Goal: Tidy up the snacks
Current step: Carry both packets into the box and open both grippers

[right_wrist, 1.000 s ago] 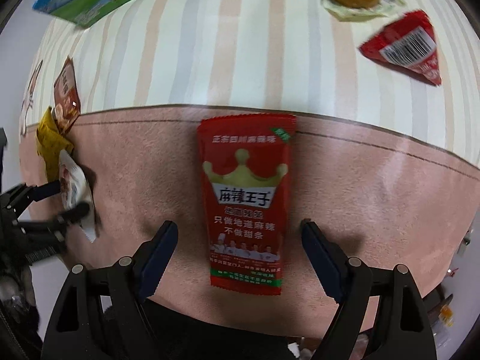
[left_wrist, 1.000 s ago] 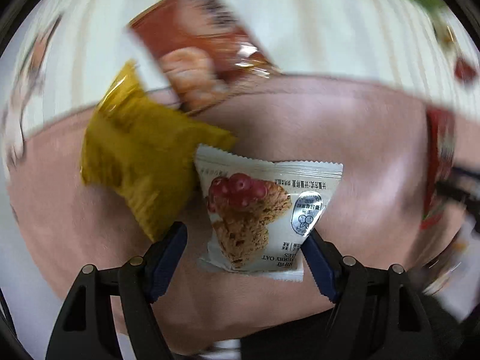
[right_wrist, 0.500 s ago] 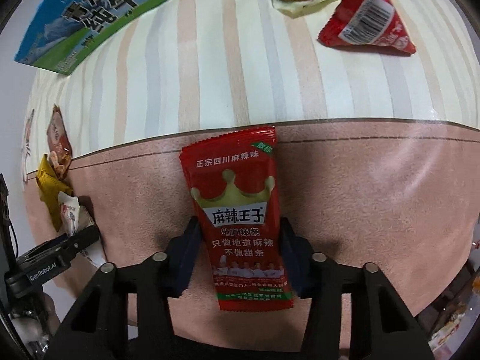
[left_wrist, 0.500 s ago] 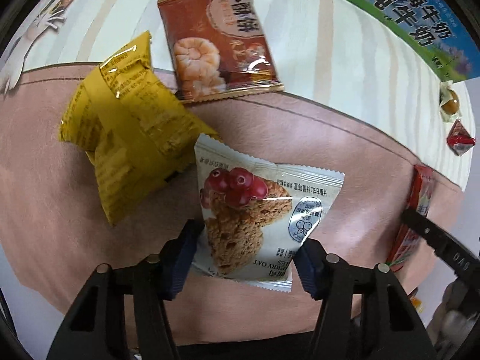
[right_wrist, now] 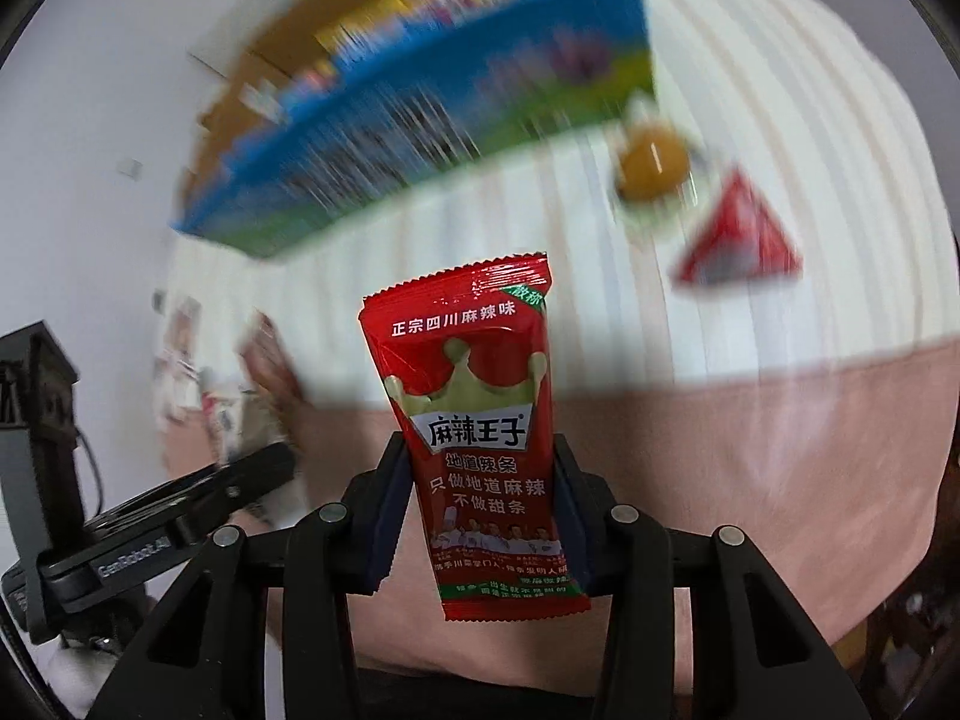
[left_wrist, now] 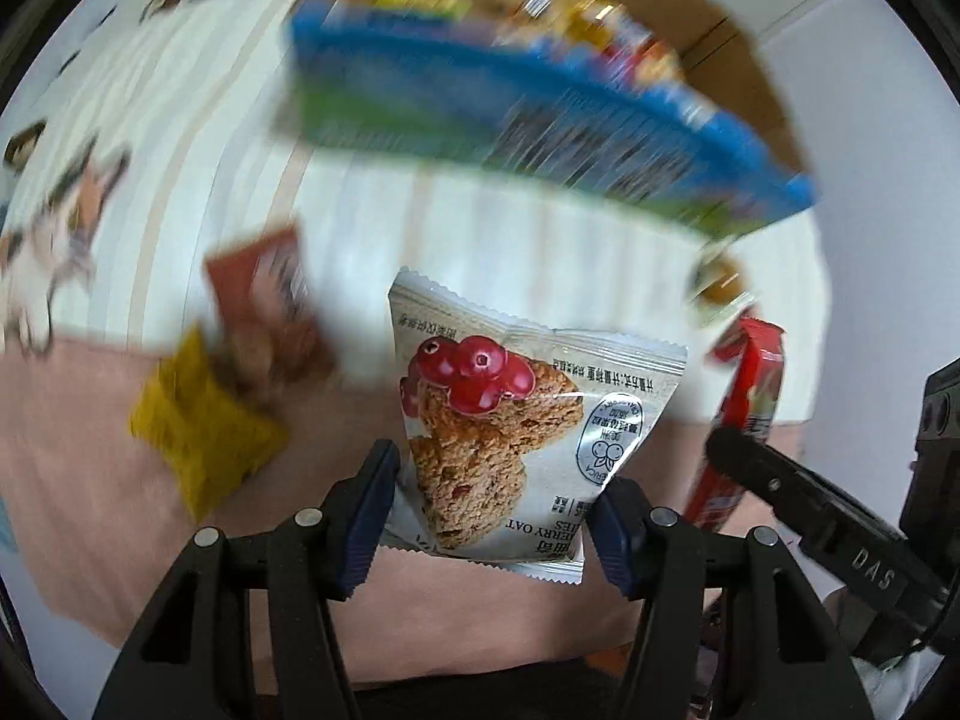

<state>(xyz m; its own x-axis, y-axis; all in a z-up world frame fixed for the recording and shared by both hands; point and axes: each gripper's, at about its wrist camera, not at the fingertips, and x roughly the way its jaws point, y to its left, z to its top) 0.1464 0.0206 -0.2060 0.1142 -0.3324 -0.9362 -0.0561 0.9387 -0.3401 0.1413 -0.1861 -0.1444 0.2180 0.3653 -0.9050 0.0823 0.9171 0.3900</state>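
Lifting clear of the table [left_wrist: 90, 450], the left hand-held gripper [left_wrist: 498, 510] clamps the oat cookie packet [left_wrist: 510, 420] while the right hand-held gripper [right_wrist: 480, 498], jaws just closed, pinches the red spicy-strip packet [right_wrist: 480, 420]; the snack box [left_wrist: 540, 90] waits at twelve o'clock.

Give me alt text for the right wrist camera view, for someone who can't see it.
The right gripper grips a red foil spicy-strip snack packet by its sides, above a pink and cream-striped cloth. Behind, blurred, stand a blue-and-green cardboard box, a clear-wrapped golden snack and a red triangular packet.
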